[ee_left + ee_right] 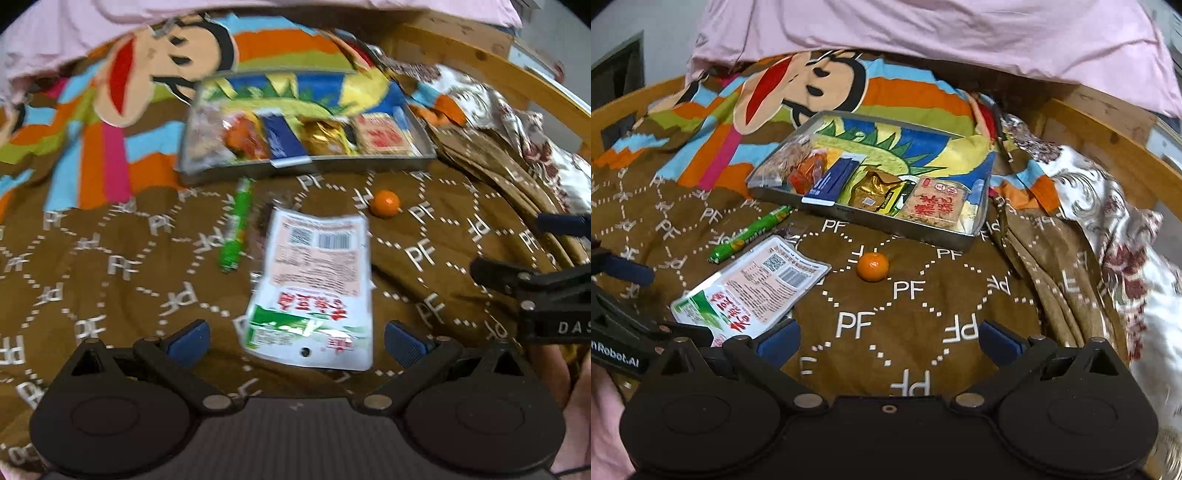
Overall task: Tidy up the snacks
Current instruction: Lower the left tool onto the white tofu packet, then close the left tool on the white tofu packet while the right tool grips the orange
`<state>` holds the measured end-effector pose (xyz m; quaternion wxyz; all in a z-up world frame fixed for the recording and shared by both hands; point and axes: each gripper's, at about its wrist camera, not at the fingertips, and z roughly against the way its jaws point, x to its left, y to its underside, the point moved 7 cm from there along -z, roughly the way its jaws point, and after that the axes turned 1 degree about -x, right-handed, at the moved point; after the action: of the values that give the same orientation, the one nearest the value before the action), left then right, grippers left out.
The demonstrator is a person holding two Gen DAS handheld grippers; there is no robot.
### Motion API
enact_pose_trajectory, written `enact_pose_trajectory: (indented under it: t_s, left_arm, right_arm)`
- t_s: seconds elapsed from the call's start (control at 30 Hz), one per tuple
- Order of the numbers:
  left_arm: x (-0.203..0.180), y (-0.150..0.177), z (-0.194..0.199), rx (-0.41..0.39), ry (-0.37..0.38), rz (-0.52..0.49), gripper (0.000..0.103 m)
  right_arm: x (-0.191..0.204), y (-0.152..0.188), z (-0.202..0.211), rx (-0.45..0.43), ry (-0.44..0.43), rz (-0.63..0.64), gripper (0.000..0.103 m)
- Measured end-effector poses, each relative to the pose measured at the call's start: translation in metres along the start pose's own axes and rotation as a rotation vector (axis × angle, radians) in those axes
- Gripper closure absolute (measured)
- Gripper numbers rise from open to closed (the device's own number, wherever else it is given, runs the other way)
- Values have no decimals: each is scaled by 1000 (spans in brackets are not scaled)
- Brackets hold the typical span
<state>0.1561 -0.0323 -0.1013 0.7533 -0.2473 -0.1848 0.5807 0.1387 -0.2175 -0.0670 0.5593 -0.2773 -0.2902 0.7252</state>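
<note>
A flat white snack packet [314,288] [750,286] lies face down on the brown bedspread, its near end between the fingers of my open left gripper [295,345]. Beside it lie a green stick snack [236,225] [750,232] and a small orange [385,203] [872,266]. Behind them stands a metal tin tray [332,162] [905,225] with several wrapped snacks in it. My right gripper [886,341] is open over bare bedspread, the orange ahead of it. The left gripper [624,291] shows at the left edge of the right wrist view.
A cartoon-print blanket [812,85] and a pink pillow [923,33] lie beyond the tray. A crumpled floral cloth [1126,236] is bunched on the right, by the wooden bed rail [1108,140]. The right gripper [535,291] reaches in at the right of the left wrist view.
</note>
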Motion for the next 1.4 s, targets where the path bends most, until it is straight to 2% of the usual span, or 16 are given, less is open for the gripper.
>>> enact_pose_trajectory:
  t_s: [0.23, 0.43, 0.63, 0.8, 0.97, 1.07, 1.13, 1.2, 1.27, 1.4]
  left_arm:
    - [1, -12, -29, 70, 84, 34, 1]
    - [-2, -19, -57, 127, 62, -41, 1]
    - [-6, -26, -72, 122, 59, -93, 1]
    - [-4, -26, -84, 148, 62, -76, 1]
    - [-7, -23, -87, 147, 49, -98, 1]
    - [-6, -22, -87, 134, 67, -78, 1]
    - [-3, -23, -86, 124, 80, -42, 4]
    - [-1, -23, -85, 121, 87, -15, 7]
    - [0, -23, -83, 117, 91, 1, 9]
    - [2, -24, -80, 106, 91, 26, 12]
  right_arm:
    - [-10, -13, -27, 4, -48, 116, 1]
    - [-12, -27, -60, -7, -77, 171, 1]
    - [-8, -32, -93, -7, -107, 228, 1]
    - [-4, -32, -117, 12, -126, 242, 10]
    - [0, -34, -134, 8, -156, 237, 23]
    - [4, -34, -143, 19, -180, 215, 29]
    - [5, -34, -145, 21, -189, 196, 37]
    - [7, -35, -144, 28, -207, 183, 55]
    - [10, -34, -144, 47, -229, 168, 66]
    - [15, -32, -141, 44, -232, 176, 66]
